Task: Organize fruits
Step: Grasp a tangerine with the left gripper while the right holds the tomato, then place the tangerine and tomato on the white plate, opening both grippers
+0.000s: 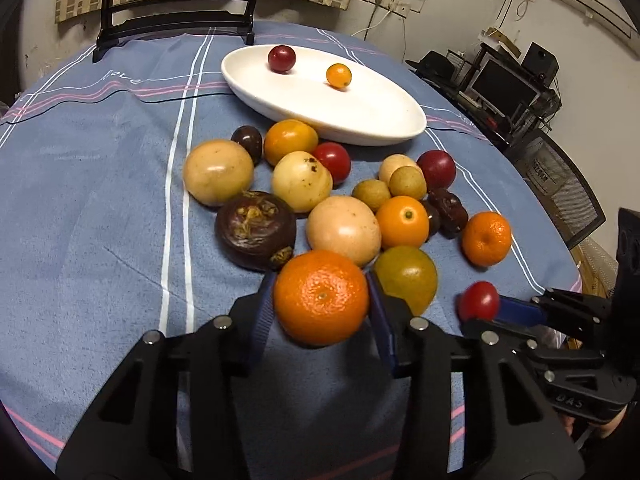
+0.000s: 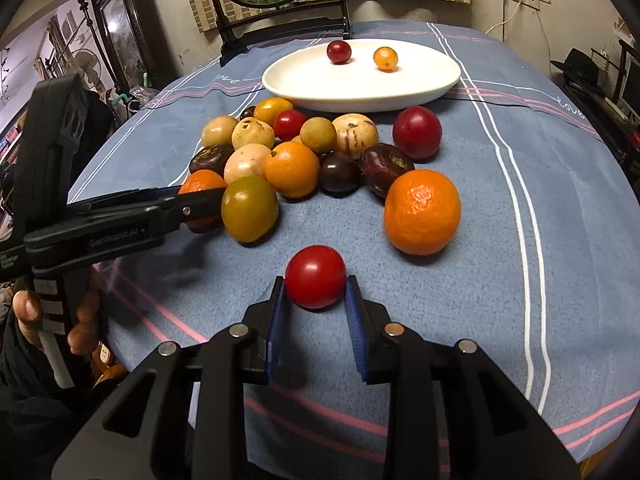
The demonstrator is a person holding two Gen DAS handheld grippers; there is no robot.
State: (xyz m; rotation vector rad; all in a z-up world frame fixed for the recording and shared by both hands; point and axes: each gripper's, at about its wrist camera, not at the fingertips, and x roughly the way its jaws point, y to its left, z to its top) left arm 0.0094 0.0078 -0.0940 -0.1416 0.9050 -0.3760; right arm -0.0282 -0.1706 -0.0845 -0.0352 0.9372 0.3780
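Observation:
My left gripper [image 1: 320,285] is shut on an orange tangerine [image 1: 321,298], its blue pads pressing both sides at the near edge of the fruit pile. In the right wrist view the same gripper [image 2: 200,200] reaches in from the left around that tangerine [image 2: 199,184]. My right gripper [image 2: 315,282] is shut on a small red tomato [image 2: 315,276], just above the blue cloth; the left wrist view shows this tomato [image 1: 479,301] at the lower right. A white oval plate [image 1: 360,122] at the back holds a red fruit [image 1: 281,59] and a small orange fruit [image 1: 339,75].
Several loose fruits lie between the grippers and the plate, among them a dark mangosteen [image 1: 256,230], a greenish fruit [image 2: 249,208] and a second tangerine [image 2: 422,212]. A black mirror stand [image 2: 280,20] rises behind the plate. The table edge drops off at right beside a chair [image 1: 568,188].

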